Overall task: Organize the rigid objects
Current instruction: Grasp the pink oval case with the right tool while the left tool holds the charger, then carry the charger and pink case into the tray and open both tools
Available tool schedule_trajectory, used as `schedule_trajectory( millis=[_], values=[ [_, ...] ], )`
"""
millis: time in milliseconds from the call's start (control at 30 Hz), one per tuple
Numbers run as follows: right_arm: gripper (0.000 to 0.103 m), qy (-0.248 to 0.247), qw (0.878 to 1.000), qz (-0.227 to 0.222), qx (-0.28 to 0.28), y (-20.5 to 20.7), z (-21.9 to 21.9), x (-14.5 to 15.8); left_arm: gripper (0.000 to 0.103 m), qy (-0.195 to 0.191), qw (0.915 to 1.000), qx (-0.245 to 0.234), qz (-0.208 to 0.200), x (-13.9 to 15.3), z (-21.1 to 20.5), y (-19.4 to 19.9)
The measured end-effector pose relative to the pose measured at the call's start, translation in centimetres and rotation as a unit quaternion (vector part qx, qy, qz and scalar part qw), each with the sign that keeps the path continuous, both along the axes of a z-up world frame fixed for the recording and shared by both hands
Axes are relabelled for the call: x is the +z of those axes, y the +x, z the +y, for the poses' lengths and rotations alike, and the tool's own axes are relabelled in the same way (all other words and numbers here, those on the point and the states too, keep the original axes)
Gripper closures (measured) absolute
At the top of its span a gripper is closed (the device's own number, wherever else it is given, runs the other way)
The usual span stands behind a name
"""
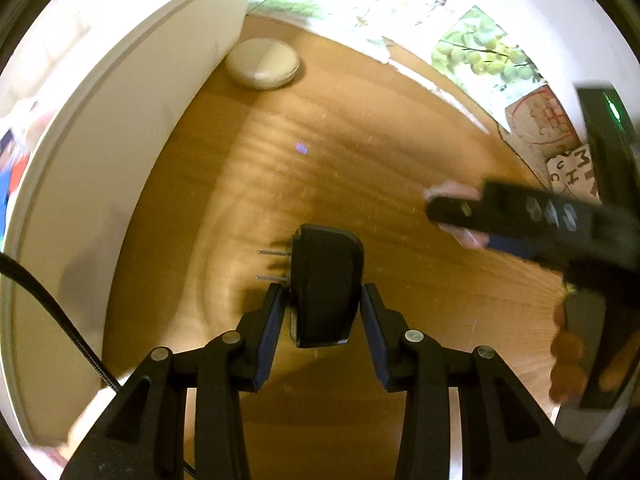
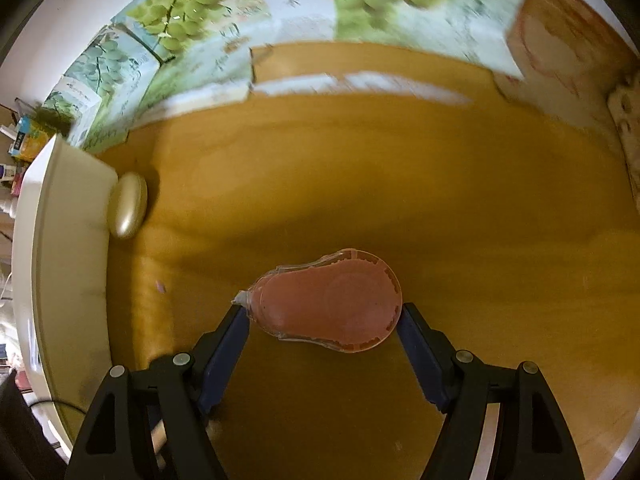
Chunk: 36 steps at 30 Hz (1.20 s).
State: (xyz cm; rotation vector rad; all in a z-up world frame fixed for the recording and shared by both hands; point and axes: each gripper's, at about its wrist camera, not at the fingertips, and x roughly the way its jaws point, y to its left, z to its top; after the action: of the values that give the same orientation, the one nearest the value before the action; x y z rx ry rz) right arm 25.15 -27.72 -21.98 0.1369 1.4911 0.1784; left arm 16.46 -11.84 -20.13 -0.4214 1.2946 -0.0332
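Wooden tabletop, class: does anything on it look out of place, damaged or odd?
Nothing looks damaged or spilled. The black plug adapter sits between the left gripper jaws, the pink correction tape dispenser between the right gripper jaws, and a cream oval case rests against the white bin.
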Motion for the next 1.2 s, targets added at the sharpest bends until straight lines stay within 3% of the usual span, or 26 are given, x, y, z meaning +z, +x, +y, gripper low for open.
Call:
schedule_trajectory(
  millis=[300, 400, 833, 1000, 1200],
  values=[
    [0.026, 0.022, 0.999, 0.044, 0.011, -5.4, -2.3, 0.6, 0.062, 0.010, 0.9999, -0.004, 0.010, 0.7, -2.4, -3.2],
    [0.026, 0.030, 0.998, 0.055, 0.015, -6.8, -3.0, 0.7, 0.068, 0.017, 0.9998, -0.005, -0.006, 2.0, -2.8, -4.0],
    [0.027, 0.064, 0.995, 0.075, 0.021, -11.1, -3.1, 0.7, 0.068, 0.022, 0.9995, 0.011, -0.019, 4.3, -1.4, -6.1],
    [0.027, 0.070, 0.994, 0.085, 0.022, -12.6, -2.7, 0.6, 0.068, -0.015, 0.9983, -0.006, -0.057, 6.0, -0.7, -6.8],
    [0.027, 0.071, 0.993, 0.095, 0.017, -14.0, -1.3, 0.8, 0.068, -0.076, 0.9903, -0.037, -0.111, 8.0, 0.6, -6.5]
  ],
)
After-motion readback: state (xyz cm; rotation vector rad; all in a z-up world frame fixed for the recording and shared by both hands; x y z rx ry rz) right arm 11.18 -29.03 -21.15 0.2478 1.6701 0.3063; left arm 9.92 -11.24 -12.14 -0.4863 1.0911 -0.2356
